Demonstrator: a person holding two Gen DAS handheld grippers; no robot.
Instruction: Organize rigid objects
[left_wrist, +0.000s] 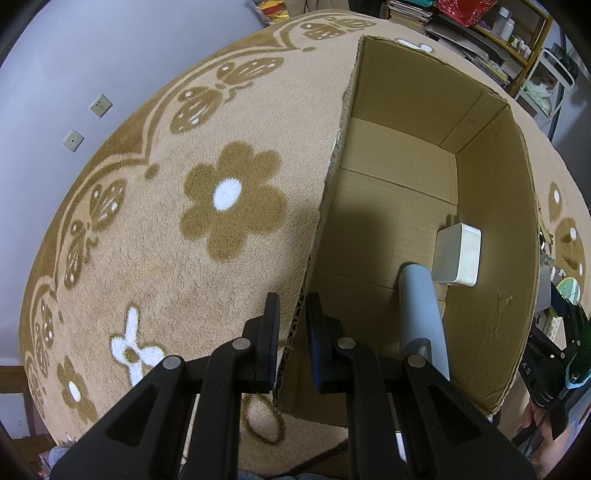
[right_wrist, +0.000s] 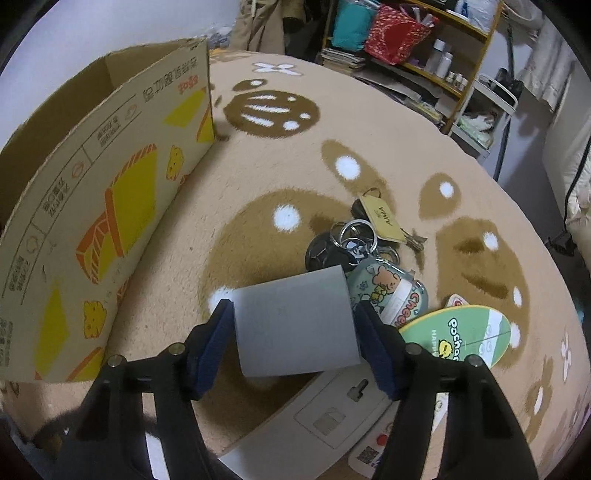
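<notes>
- Left tongs (left_wrist: 292, 341): clenched on cardboard box (left_wrist: 491, 236) near wall.
- Right tongs (right_wrist: 295, 341): about half open; gray block (right_wrist: 295, 325) between pads, contact unclear; outside box, on blanket.
- Inside box: white case (left_wrist: 458, 256), gray tube (left_wrist: 423, 306).

Matt corrugated cardboard box (left_wrist: 491, 221), fleecy blanket (left_wrist: 166, 258)

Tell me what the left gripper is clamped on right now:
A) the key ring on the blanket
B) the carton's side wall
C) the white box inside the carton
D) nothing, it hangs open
B: in the left wrist view the left gripper is shut on the top edge of the carton wall, with the corrugated edge between its pads; the white box lies untouched on the carton floor.
</notes>
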